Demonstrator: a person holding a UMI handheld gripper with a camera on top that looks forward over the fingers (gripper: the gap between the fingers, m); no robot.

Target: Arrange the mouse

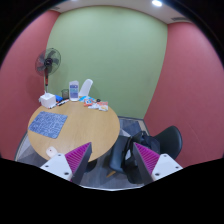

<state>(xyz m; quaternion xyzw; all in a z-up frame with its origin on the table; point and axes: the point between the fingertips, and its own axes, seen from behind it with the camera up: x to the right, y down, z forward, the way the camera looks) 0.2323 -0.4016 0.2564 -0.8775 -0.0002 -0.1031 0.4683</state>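
Observation:
My gripper (112, 160) is held high and well back from a round wooden table (85, 130), its two fingers open with nothing between them. The pink pads (147, 158) show on both inner faces. On the table's left part lies a blue patterned mouse mat (48, 124). A small dark thing (62, 101) at the table's far side may be the mouse, but I cannot tell. All table items lie far beyond the fingers.
A white box (47, 100), upright white items (85, 89) and small coloured things (97, 104) crowd the table's far edge. A standing fan (47, 62) is behind the table on the left. Black chairs (160, 140) stand at the right, near the fingers.

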